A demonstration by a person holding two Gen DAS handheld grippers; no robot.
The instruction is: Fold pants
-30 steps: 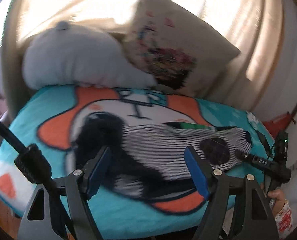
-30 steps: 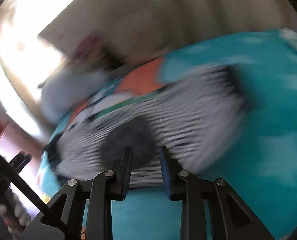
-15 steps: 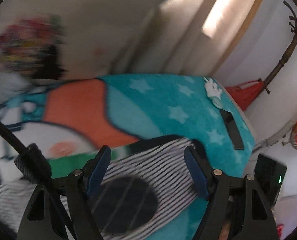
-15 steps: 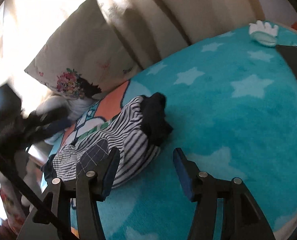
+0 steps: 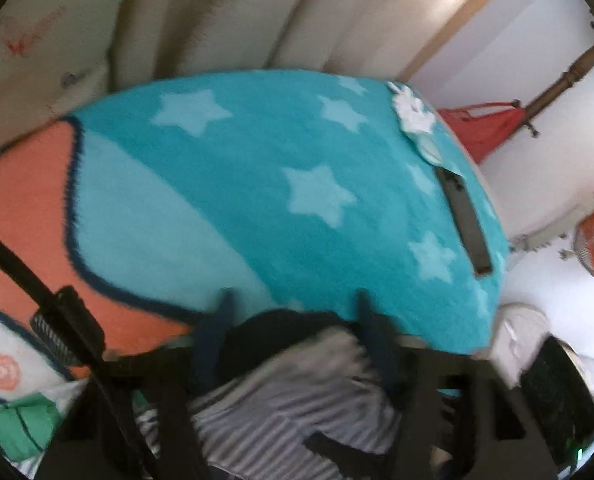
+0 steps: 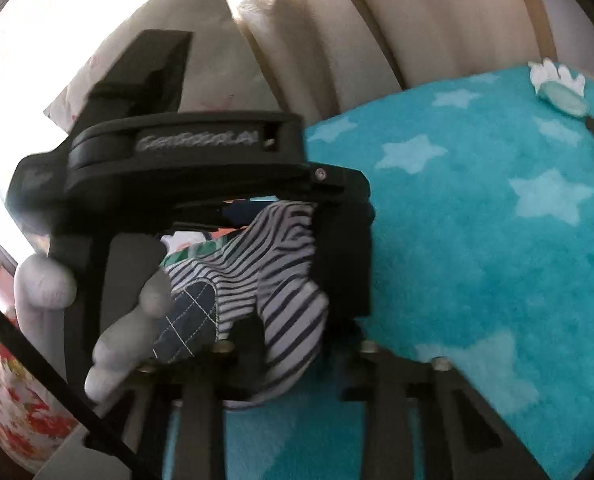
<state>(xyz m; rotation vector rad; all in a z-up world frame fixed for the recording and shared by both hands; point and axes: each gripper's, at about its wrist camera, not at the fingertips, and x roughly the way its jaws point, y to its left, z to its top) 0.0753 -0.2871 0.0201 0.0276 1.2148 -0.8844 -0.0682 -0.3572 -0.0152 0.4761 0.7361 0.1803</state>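
The left gripper [image 5: 293, 332] has just been closing, and its blue-padded fingers [image 5: 211, 336] now bracket the dark waistband end of the striped pants [image 5: 297, 408]; the picture is smeared, so whether the pads truly press the cloth I cannot tell. In the right wrist view the right gripper [image 6: 293, 344] has likewise been closing, and its jaws are clenched on a bunched fold of the same pants [image 6: 273, 280] — white with thin dark stripes and a quilted navy patch [image 6: 189, 320] sewn on. The left tool's black body [image 6: 201, 184] fills the middle of that view, gripped by a hand [image 6: 109, 304] in a pale glove (a flowered sleeve [image 6: 21, 408] shows below it), and it reaches over the garment from the left. The pants lie bunched near the front edge of a bed, on a teal blanket [image 5: 257, 168] strewn with pale stars, which turns to an orange panel [image 5: 21, 208] with a dark outline on the left. Near the bed's right edge rests a long dark strip [image 5: 465, 224], and just beyond it a small white object [image 5: 413, 112]. Behind the bed hang cream curtains [image 5: 217, 20]; a pale pillow [image 6: 201, 32] leans against them in the right wrist view.
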